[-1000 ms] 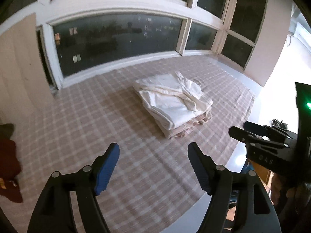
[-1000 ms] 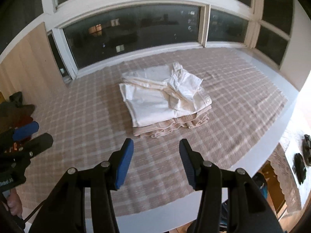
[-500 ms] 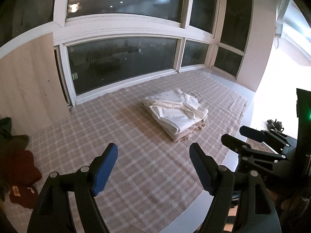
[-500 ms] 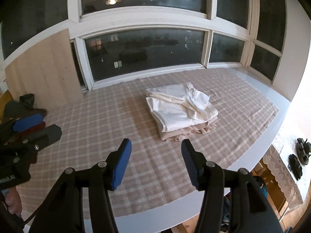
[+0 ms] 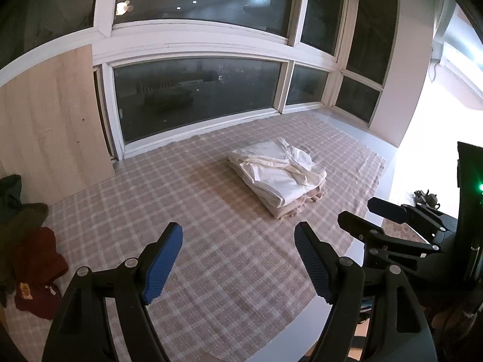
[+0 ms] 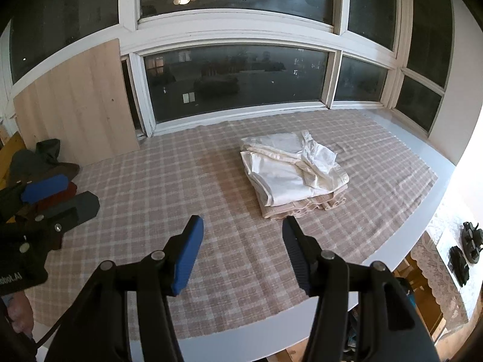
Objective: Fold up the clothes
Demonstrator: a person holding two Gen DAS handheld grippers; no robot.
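Both tools pulled back from folded stack, left tool and right tool spread wide, empty, above checked cloth

A stack of folded clothes lies on the checked cloth covering the bench, toward its right half, before the window; a heap of unfolded clothes sits at the far left edge, below a wooden panel; both grippers hang over the near edge, well apart from the stack
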